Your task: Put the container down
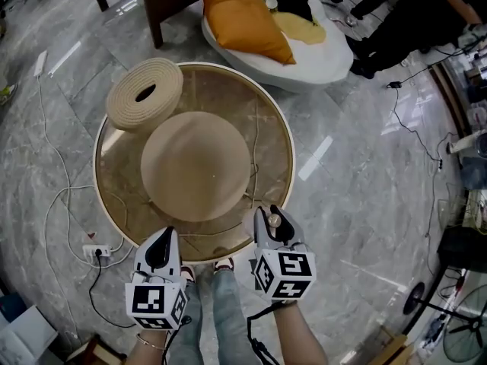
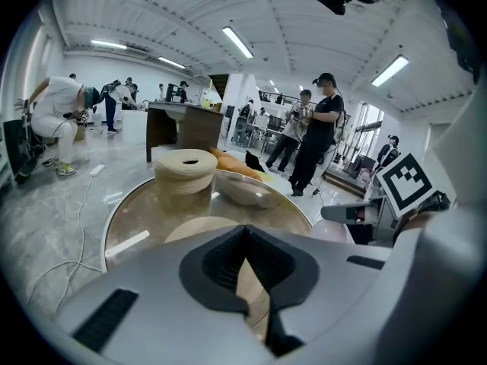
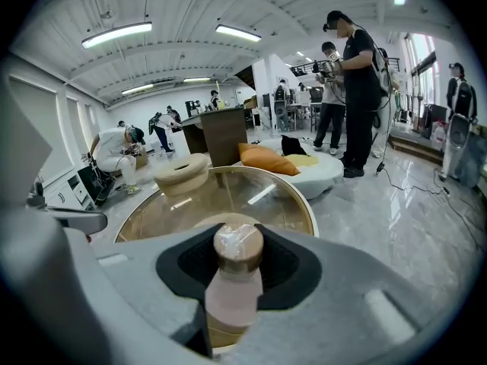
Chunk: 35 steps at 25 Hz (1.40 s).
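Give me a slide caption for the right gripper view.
Right hand-held gripper grips a pale pink bottle with a tan cap at the near edge of a round glass-topped table.

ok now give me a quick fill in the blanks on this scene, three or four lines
1. The pale pink bottle with a tan cap is clamped in the person's ___ hand-held gripper.
2. The left hand-held gripper holds ___.
3. The beige coiled ring sits on the round ___ table.
4. The white oval seat carries an ___ cushion.
Missing: right, nothing, glass, orange.
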Tool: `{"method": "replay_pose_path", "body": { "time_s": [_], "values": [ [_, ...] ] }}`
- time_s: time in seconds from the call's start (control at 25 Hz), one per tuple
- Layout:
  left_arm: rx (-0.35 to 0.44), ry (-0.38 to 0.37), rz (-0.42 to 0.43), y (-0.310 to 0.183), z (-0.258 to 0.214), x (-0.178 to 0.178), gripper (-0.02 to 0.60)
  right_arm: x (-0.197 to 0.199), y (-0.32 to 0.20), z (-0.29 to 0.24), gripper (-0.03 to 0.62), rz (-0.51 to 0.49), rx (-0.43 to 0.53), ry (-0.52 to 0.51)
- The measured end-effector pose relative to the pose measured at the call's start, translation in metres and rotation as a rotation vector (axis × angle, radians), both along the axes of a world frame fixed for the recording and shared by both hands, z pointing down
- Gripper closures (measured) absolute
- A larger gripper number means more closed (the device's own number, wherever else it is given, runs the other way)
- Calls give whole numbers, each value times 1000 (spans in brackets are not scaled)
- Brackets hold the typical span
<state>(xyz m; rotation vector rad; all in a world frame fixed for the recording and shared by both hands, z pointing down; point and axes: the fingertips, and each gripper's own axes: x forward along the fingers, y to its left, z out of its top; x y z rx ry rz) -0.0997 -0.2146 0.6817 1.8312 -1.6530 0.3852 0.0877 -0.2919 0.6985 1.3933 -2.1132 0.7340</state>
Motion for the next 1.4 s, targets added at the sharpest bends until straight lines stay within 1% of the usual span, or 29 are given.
{"method": "replay_pose_path", "body": {
  "time_s": [0.2,0.64,1.0,1.4],
  "values": [
    [-6,-9,-13,-3,2,-8,580,-4,-9,12,474,-8,-13,14],
    [-24,0,-56,-1,9,-18,580,-13,-27,29,474,-47,-25,37],
    [-26,-16,-61,-6,14,-16,580,-17,-36,43,474,-72,-50,52],
    [-33,-4,-75,-9,19,-15,580,-24,-38,56,476,-107,-65,65]
  ]
}}
